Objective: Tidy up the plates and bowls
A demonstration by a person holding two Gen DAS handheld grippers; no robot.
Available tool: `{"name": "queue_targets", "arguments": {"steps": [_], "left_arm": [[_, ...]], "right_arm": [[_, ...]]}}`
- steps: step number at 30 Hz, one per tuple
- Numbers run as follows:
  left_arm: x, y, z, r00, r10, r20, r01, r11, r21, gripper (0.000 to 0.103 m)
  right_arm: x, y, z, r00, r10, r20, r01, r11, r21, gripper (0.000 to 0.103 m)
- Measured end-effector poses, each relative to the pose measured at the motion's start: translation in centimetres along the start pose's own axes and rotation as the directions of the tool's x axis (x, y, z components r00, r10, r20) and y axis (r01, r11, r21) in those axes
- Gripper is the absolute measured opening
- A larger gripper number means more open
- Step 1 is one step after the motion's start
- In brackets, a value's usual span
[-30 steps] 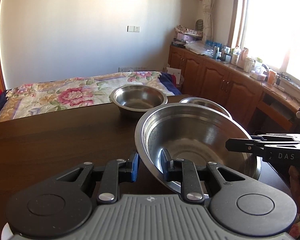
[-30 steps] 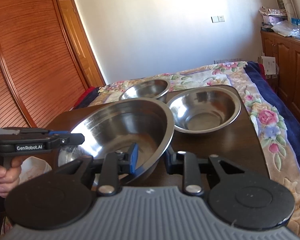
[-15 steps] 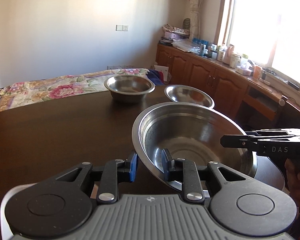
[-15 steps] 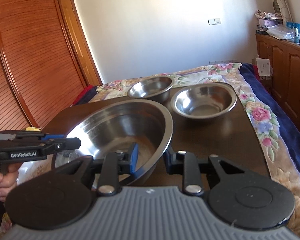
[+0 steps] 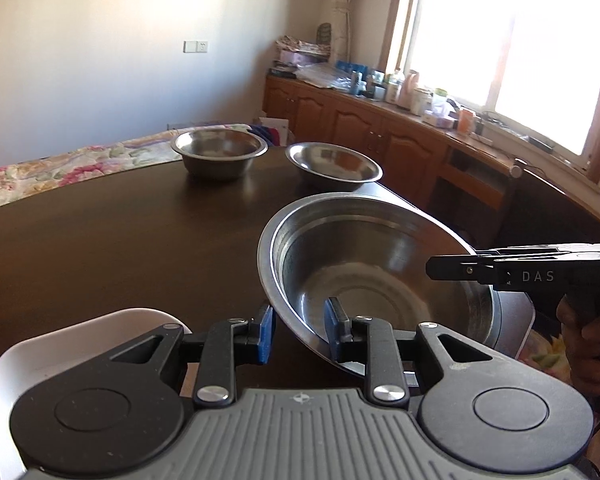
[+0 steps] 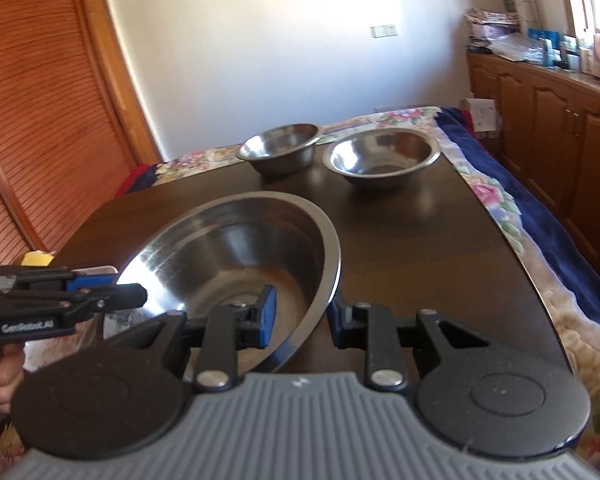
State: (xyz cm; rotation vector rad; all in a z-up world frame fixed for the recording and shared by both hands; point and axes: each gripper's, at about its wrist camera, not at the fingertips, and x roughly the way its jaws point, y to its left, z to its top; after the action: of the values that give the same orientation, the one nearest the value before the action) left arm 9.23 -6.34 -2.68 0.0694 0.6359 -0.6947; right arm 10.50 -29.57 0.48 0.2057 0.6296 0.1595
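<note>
A large steel bowl (image 5: 380, 264) hangs tilted over the near part of the dark wooden table (image 5: 100, 240). My left gripper (image 5: 298, 330) is shut on its near rim, one pad inside the bowl and one outside. My right gripper (image 6: 302, 320) is shut on the opposite rim of the same large bowl (image 6: 236, 240). Each gripper shows in the other's view, the right gripper (image 5: 432, 268) and the left gripper (image 6: 140, 296). Two smaller steel bowls stand side by side at the table's far end: a deeper bowl (image 5: 219, 148) and a shallower bowl (image 5: 334, 162).
A pale plate-like edge (image 5: 60, 344) lies under my left gripper at the table's near side. A bed with a floral cover (image 6: 500, 200) borders the table. Wooden cabinets (image 5: 380, 128) with clutter run under the window. A slatted wooden door (image 6: 40, 100) stands at the left.
Both grippers have drawn the large bowl back toward the near side of the table. The two small bowls now lie farther off, and the pale plate edge has come into the left wrist view.
</note>
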Motion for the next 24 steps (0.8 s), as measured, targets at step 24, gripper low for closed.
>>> {"name": "queue_targets", "arguments": {"steps": [24], "left_arm": [[-0.9, -0.8, -1.0, 0.996, 0.083, 0.019, -0.083, 0.996, -0.017, 0.033]], "right_arm": [[-1.1, 0.3, -1.9, 1.000, 0.016, -0.007, -0.016, 0.998, -0.053, 0.030]]}}
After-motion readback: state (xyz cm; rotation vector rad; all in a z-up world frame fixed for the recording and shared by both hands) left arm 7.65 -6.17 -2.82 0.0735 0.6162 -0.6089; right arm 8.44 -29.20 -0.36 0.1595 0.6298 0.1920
